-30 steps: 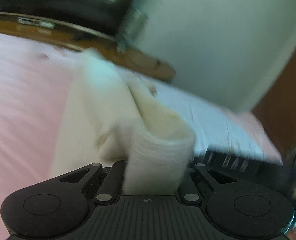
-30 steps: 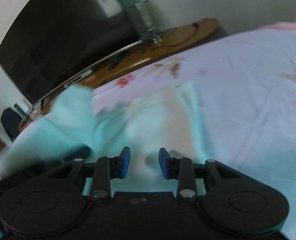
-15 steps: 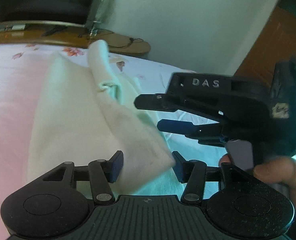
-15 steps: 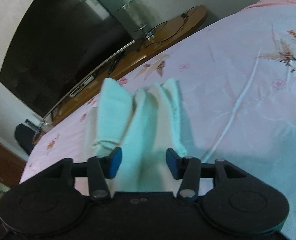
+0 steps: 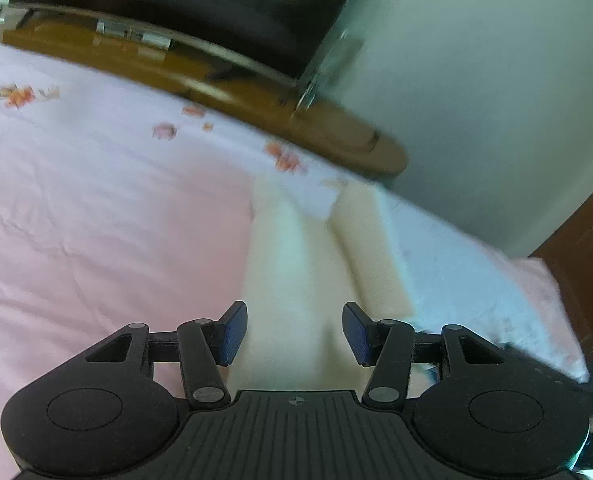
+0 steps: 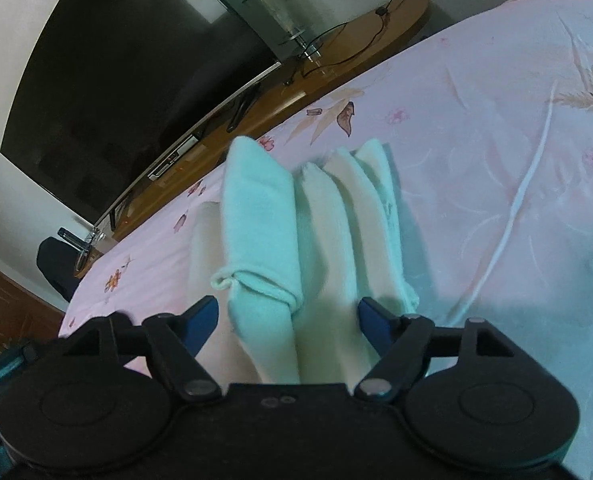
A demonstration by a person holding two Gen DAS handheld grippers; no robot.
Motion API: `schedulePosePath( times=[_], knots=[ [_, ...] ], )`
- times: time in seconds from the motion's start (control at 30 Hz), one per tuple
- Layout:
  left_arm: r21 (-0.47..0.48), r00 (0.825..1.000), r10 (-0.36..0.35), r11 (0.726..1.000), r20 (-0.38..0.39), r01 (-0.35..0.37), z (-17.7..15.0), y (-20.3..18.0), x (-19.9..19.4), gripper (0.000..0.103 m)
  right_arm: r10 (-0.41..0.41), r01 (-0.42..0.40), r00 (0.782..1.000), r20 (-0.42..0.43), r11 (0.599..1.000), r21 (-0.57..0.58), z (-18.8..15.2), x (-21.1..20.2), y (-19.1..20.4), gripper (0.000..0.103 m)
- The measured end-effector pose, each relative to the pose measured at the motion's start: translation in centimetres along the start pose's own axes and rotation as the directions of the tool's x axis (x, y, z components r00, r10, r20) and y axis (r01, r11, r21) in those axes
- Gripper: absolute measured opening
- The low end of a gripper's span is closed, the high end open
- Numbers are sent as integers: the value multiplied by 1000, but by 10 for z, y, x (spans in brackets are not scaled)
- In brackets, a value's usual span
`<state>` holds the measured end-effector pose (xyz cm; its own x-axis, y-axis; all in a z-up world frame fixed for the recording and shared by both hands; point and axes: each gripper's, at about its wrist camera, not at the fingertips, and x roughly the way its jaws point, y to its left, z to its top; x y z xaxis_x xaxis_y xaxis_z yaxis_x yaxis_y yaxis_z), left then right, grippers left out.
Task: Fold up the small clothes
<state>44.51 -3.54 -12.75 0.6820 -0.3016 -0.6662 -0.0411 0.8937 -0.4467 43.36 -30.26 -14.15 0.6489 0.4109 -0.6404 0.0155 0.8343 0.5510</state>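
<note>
A pink floral bedsheet (image 6: 496, 168) covers the bed, with a dark TV (image 6: 128, 76) on a wooden stand (image 6: 336, 60) behind. The cream garment (image 6: 328, 240) lies on the sheet in lengthwise folds. The left tongs (image 5: 294, 330) are spread, the garment (image 5: 292, 280) lying between the pads, ungripped. The right tongs (image 6: 288, 320) are spread too, straddling its near end.
</note>
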Motion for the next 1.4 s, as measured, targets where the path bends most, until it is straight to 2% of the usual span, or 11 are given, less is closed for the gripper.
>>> schedulePosePath(
  times=[0.1,0.2,0.27,0.33,0.43,0.67,0.7,0.77,0.97,1.1,1.4],
  knots=[
    [7,999,27,1000,-21,-27,-1,1,25,52,-21,21,1000,8,999,-39,5,9,6,86],
    [15,998,38,999,-40,-38,-6,2,36,52,-19,19,1000,-5,998,-65,10,23,11,83],
    [-11,998,26,1000,-55,-26,-8,5,36,52,-32,32,999,-5,995,-95,13,33,14,64],
    [-19,998,21,1000,-51,-22,-8,3,40,52,-54,53,999,-5,991,-121,13,39,16,22],
    [12,999,20,1000,-40,-20,-4,-3,47,52,-67,70,997,30,988,-135,8,31,11,16],
    [66,999,-5,998,-49,8,-8,-20,52,53,-122,127,991,60,988,-88,4,7,-15,16],
    [73,998,8,997,-63,-4,-11,-20,57,66,-122,125,991,50,989,-72,2,10,-20,16],
    [56,997,13,998,-82,-8,-15,-17,59,74,-138,142,989,60,987,-70,2,15,-21,16],
    [92,995,14,996,-98,-5,-24,-15,44,74,-143,147,988,51,987,-72,-1,8,-22,17],
    [115,992,16,993,-122,-2,-40,-7,22,74,-135,138,990,47,988,-67,-12,-21,-14,30],
    [203,993,42,979,-108,-19,-77,-13,-7,74,-155,152,987,-52,987,-61,-74,-52,-17,22]
  ],
)
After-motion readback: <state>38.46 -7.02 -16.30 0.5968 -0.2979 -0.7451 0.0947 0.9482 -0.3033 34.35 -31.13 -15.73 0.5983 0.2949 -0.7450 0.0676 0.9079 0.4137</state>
